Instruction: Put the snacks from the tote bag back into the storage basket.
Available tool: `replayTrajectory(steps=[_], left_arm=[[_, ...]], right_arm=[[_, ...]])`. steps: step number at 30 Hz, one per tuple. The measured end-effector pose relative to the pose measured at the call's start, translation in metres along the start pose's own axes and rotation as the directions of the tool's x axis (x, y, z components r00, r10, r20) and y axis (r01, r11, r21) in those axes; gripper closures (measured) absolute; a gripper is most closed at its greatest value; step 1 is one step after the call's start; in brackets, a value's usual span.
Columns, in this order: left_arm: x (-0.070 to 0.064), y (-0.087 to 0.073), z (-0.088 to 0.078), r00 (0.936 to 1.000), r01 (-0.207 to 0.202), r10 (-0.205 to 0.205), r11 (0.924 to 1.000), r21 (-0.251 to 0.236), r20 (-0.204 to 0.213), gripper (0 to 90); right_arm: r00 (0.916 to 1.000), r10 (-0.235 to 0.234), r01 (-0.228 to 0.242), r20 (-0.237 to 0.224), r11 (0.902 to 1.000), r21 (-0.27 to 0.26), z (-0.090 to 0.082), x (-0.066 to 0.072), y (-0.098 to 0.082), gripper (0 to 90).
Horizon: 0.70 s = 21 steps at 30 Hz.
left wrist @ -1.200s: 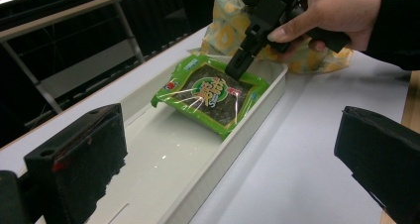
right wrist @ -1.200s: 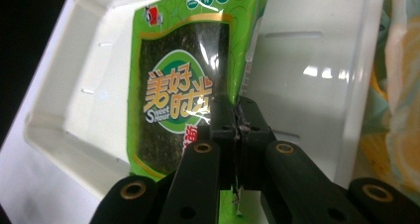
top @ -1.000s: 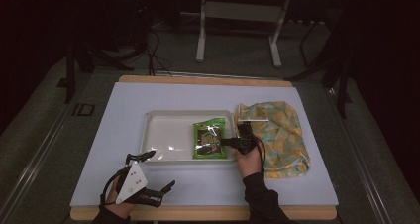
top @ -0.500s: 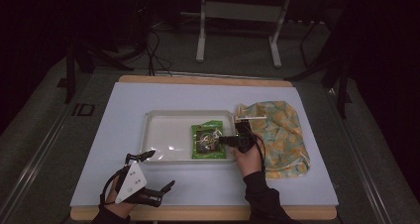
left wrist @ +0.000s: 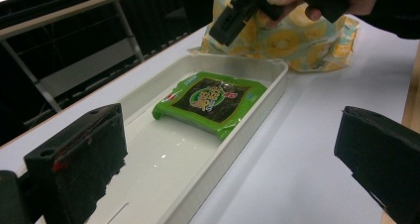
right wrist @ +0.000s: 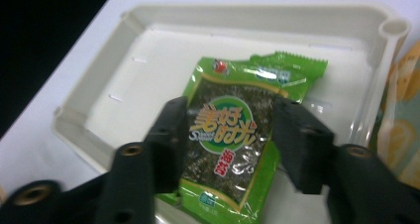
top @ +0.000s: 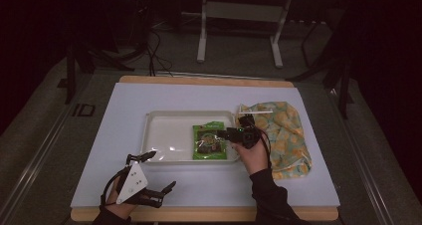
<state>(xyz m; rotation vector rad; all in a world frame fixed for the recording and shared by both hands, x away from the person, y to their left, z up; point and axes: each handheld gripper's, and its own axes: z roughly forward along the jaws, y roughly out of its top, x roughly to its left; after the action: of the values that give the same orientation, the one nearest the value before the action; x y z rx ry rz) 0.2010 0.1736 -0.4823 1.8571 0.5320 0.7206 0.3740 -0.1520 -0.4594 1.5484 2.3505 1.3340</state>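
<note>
Nearest the tray's [top: 149, 135] front edge, the left gripper [top: 149, 177] sits spread on the counter [top: 308, 190]. Over the tray's right end, the right gripper's [right wrist: 228, 135] fingers have just been opening, nothing pinched, so the seaweed packet [right wrist: 237, 130] looks dropped off inside. Beyond: yellow bag [top: 283, 130].

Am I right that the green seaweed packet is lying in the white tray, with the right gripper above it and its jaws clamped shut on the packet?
Not quite. The green seaweed packet does lie in the white tray, with the right gripper above it. But its jaws have just been opening and stand apart, clear of the packet, as the right gripper view shows.
</note>
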Motion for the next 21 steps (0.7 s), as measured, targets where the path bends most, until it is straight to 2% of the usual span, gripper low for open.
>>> replayTrajectory(steps=[4, 7, 12, 21], left_arm=[[0.0, 0.0, 0.0, 1.0, 0.003, -0.003, 1.0, 0.003, 0.001, 0.3], [0.0, 0.0, 0.0, 1.0, 0.001, -0.001, 1.0, 0.004, 0.001, 0.3], [0.0, 0.0, 0.0, 1.0, -0.003, 0.002, 1.0, 0.005, 0.001, 0.3], [0.0, 0.0, 0.0, 1.0, -0.002, 0.002, 1.0, 0.009, 0.0, 0.3]], right_arm=[[0.9993, -0.036, 0.036, 0.004, 0.9992, -0.014, -0.006, 0.001, 0.005, 31.4], [0.9978, -0.06, 0.06, -0.03, 0.9982, -0.011, -0.01, 0.0, 0.006, 22.9], [0.9963, -0.081, 0.081, -0.028, 0.9965, -0.022, -0.016, -0.002, 0.01, 19.8], [0.9898, -0.141, 0.142, 0.023, 0.9881, -0.059, -0.03, -0.005, 0.014, 17.3]])
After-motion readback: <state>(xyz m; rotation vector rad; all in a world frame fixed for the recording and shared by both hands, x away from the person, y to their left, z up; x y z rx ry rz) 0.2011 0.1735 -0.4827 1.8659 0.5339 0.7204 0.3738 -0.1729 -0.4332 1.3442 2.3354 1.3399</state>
